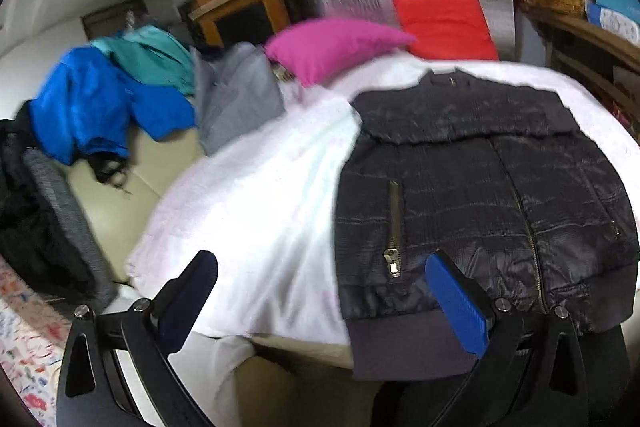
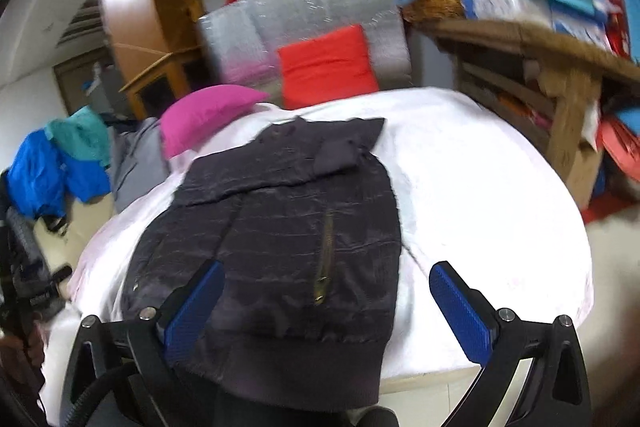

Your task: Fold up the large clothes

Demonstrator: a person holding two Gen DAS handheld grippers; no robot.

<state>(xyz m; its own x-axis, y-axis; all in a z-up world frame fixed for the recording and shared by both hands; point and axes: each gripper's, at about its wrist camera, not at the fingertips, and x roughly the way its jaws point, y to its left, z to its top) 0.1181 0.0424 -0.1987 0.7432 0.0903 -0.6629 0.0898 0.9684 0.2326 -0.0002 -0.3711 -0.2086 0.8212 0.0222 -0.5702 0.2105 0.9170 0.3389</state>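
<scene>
Both tongs (image 1: 320, 291) (image 2: 326, 299) gape above the black jacket (image 1: 480, 187); no writing legible.

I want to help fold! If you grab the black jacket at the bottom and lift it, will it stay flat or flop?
Probably flop: the jacket is soft quilted fabric, and its hem already droops over the bed edge. Its shiny surface suggests it may slip in the open left gripper or right gripper. It looks puffy, so likely light for its size.
</scene>
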